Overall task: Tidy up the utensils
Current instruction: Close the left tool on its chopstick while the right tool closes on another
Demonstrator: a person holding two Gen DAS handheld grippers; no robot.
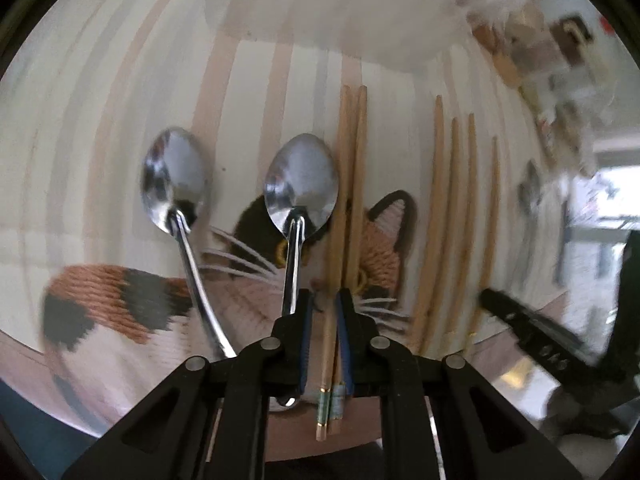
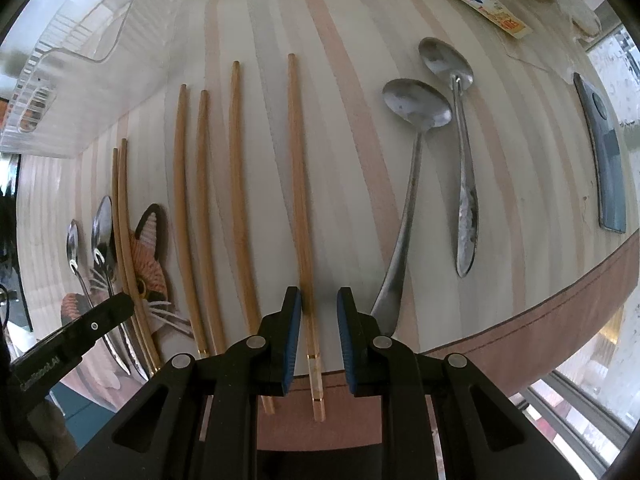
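My left gripper [image 1: 325,300] is shut on a pair of wooden chopsticks [image 1: 352,184] that lie over a cat-shaped mat [image 1: 384,248]. Two shiny spoons [image 1: 176,172] [image 1: 302,184] lie to their left. Several loose chopsticks [image 1: 452,220] lie to the right. My right gripper [image 2: 319,300] is open, its jaws on either side of a single chopstick [image 2: 299,184] on the striped table [image 2: 360,80]. Three more chopsticks [image 2: 208,200] lie left of it. Two large spoons [image 2: 416,104] [image 2: 448,60] lie to the right. The left gripper [image 2: 100,312] shows at the far left in the right wrist view.
A clear plastic tray [image 2: 72,40] stands at the back left. A dark flat case [image 2: 608,160] lies at the right edge. A sachet [image 2: 488,4] and other items lie at the back right. The table's front edge [image 2: 560,312] runs close below the grippers.
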